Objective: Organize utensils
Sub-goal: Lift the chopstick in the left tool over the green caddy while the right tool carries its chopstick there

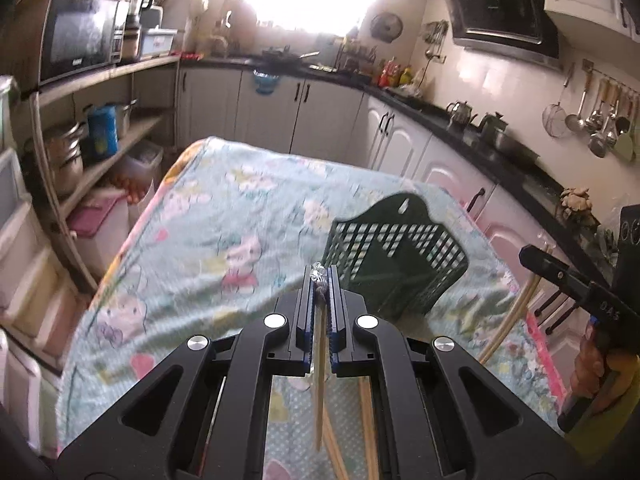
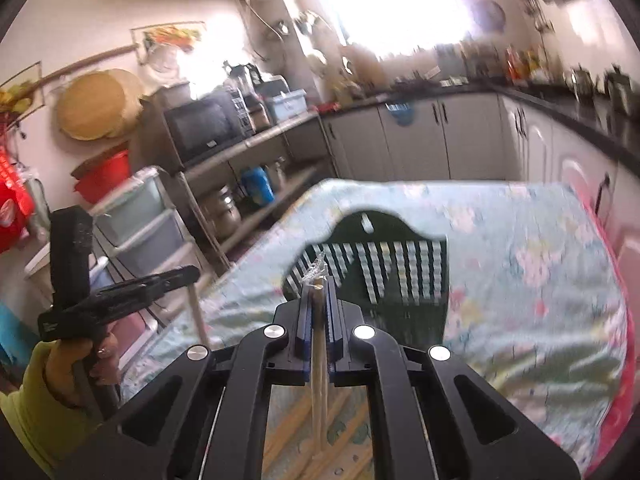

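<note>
My left gripper (image 1: 320, 280) is shut on a wooden chopstick (image 1: 319, 380) that hangs down between its fingers, held above the table. My right gripper (image 2: 319, 286) is shut on a pair of wooden chopsticks (image 2: 320, 392), also hanging down. A dark green slotted utensil basket (image 1: 396, 256) stands on the floral cloth just ahead and right of the left gripper; it also shows in the right wrist view (image 2: 384, 268), straight ahead of the right gripper. More chopsticks (image 1: 370, 432) lie on the cloth below the left gripper and below the right gripper (image 2: 288, 432).
The table is covered by a pale green floral cloth (image 1: 208, 240). The right gripper shows at the left view's right edge (image 1: 576, 284), the left one at the right view's left edge (image 2: 120, 292). Shelves (image 1: 100, 120) stand left, cabinets (image 1: 400, 140) behind and right.
</note>
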Tool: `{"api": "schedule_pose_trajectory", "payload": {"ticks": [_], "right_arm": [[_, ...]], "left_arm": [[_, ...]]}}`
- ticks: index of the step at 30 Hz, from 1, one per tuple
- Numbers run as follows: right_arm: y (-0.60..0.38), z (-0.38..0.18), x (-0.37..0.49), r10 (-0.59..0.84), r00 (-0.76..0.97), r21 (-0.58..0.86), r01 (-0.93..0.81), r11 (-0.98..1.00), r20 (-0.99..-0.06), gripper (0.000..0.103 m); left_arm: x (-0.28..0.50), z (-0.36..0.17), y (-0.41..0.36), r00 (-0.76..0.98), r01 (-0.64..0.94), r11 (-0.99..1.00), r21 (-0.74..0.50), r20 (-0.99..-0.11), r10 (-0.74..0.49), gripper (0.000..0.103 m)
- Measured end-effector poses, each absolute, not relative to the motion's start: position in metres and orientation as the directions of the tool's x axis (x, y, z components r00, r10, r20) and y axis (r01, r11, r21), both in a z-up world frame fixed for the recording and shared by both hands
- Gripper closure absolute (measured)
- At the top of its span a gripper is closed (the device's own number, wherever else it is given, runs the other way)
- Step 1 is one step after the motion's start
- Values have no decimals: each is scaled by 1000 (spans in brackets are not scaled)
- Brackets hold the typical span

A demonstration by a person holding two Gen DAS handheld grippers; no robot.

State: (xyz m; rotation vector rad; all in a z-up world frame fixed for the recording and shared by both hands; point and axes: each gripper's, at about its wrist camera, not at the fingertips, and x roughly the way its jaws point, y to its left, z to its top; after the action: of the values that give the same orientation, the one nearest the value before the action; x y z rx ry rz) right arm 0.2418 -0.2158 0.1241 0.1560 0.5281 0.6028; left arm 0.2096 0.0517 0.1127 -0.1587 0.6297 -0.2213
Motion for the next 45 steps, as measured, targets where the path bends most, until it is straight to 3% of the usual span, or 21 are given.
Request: {"api": "schedule_pose_trajectory", "payload": {"ticks": [11, 22, 28, 36, 45], "right_arm": [[-225, 186, 264, 525, 782, 219, -477, 851, -337, 98], [-250, 197, 312, 443, 849, 228, -388, 893, -289, 98], [-248, 182, 334, 409, 869, 211, -360, 909, -278, 98], [-243, 134, 348, 367, 883, 169, -330, 929, -292, 98], [-244, 100, 349, 380, 878, 226, -323, 919, -290, 97]], "left_arm": [[239, 175, 31, 832, 207, 957, -204, -478, -282, 102], [290, 195, 20, 882, 179, 946, -271, -382, -277, 102], [304, 186, 16, 906, 156, 951, -269, -344, -246, 102], [311, 145, 15, 907, 118, 963, -244, -369, -205, 102], [302, 124, 8, 908, 131, 971, -198, -369, -198, 102]]}}
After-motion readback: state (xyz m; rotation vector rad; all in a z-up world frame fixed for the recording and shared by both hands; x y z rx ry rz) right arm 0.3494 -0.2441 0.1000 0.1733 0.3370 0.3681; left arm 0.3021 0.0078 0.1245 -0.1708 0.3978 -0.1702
